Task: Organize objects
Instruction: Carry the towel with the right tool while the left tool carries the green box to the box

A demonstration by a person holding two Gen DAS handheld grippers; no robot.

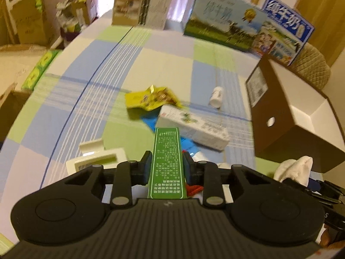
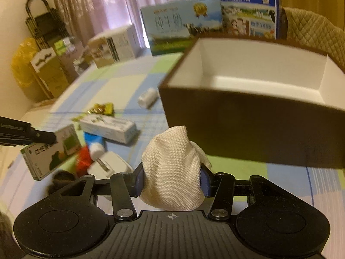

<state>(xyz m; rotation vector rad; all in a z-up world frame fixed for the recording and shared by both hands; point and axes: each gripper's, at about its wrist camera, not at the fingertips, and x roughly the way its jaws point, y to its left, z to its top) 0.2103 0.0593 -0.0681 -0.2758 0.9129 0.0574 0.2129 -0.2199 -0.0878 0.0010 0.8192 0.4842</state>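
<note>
My left gripper (image 1: 167,165) is shut on a slim green box (image 1: 167,161) and holds it above the checked tablecloth (image 1: 86,112); the same green box (image 2: 51,151) shows at the left of the right wrist view. My right gripper (image 2: 172,178) is shut on a white cloth (image 2: 172,170), just in front of an open brown box with a white inside (image 2: 248,90). That brown box (image 1: 286,116) stands to the right of the left gripper. On the cloth lie a long white carton (image 1: 194,127), a yellow packet (image 1: 151,98) and a small white bottle (image 1: 216,97).
Milk cartons (image 1: 237,21) and a beige box (image 1: 140,7) stand along the table's far edge. White plastic holders (image 1: 97,157) lie near the left gripper. A red item (image 2: 83,161) and a blue item (image 2: 93,139) lie by the long carton. Boxes and bags crowd the floor at left.
</note>
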